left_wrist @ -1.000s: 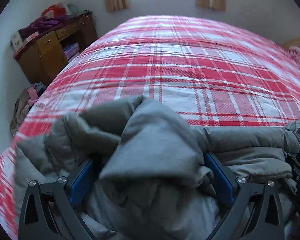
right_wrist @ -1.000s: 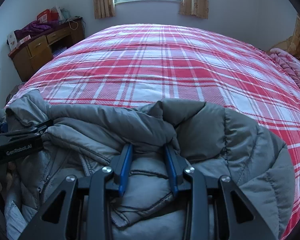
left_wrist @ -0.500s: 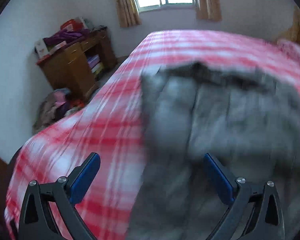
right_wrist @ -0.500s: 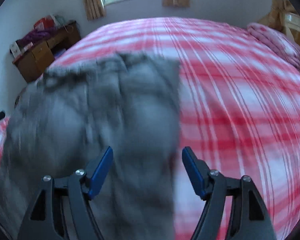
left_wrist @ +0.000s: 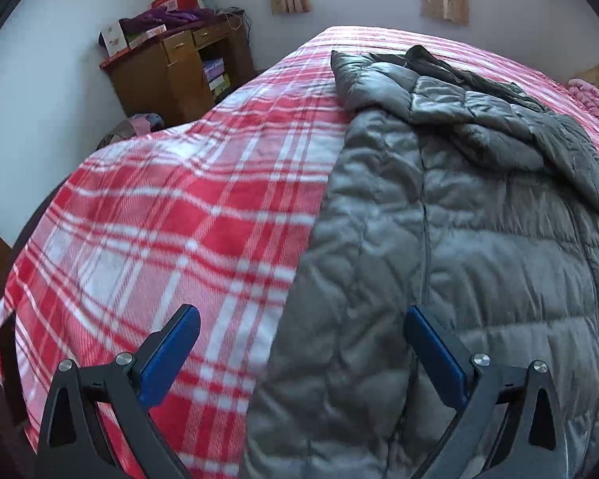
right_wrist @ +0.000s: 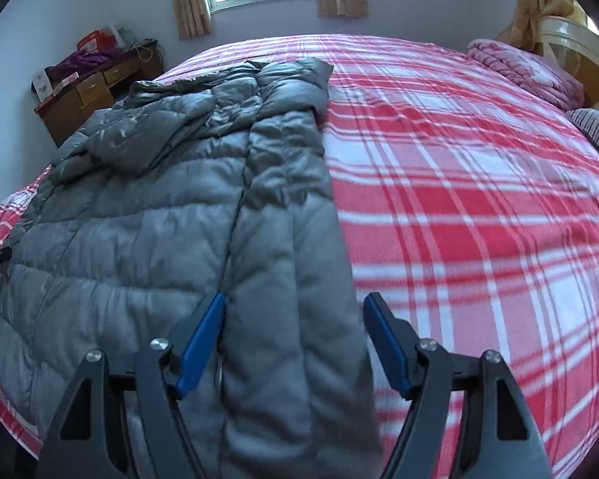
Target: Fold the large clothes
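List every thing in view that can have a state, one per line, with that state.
grey puffer jacket: spread flat lengthwise on the bed, hood bunched at the far end
left gripper: open, jacket edge below, nothing gripped
right gripper: open, jacket edge below, nothing gripped
plaid bedspread: laid over the bed
curtains: drawn apart
pink blanket: folded

The grey quilted puffer jacket (left_wrist: 479, 239) lay spread flat lengthwise, hood crumpled at the far end; its near hem ran beneath and between the blue-padded fingers (right_wrist: 203, 343), untouched.
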A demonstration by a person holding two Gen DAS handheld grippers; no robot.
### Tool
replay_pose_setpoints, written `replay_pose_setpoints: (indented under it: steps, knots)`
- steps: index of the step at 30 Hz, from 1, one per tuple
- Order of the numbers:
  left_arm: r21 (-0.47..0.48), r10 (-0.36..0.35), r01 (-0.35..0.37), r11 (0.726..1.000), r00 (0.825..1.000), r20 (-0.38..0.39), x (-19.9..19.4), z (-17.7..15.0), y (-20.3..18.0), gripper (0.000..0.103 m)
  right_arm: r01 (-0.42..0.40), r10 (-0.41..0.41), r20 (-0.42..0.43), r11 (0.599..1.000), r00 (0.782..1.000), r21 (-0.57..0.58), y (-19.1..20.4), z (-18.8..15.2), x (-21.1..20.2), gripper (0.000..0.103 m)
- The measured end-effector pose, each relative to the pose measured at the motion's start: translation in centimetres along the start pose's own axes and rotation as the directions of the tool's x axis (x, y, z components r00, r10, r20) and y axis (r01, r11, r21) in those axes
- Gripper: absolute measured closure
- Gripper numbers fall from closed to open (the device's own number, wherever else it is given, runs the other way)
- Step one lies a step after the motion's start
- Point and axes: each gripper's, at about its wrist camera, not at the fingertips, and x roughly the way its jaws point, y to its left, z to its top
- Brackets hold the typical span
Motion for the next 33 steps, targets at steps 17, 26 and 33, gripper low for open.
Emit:
replay_pose_setpoints:
  steps: [17, 26, 33]
  knots:
    - [-0.013, -0.085, 0.085, 0.996, 0.996, -0.015, -2.9, -6.5, 0.7, 0.001, -0.043, 0.043, -0.007, 0.999, 0.999, -0.011, 1.9, -6.6, -4.3, 0.029]
    - [-0.03, -0.199, 0.198, 0.98, 0.979, -0.032, -3.5, -7.5, 0.2, 0.046, -0.071, 0.071, -0.022, 0.997, 0.997, -0.015, 2.3, -7.6, -4.6, 0.057]
    - [0.028, -0.27, 0.27, 0.963, 0.962, 0.033, -6.8, -7.0, 0.1, 0.09, -0.144, 0.144, -0.003, 0.99, 0.99, -0.008, 2.6, -7.4, -5.6, 0.087]
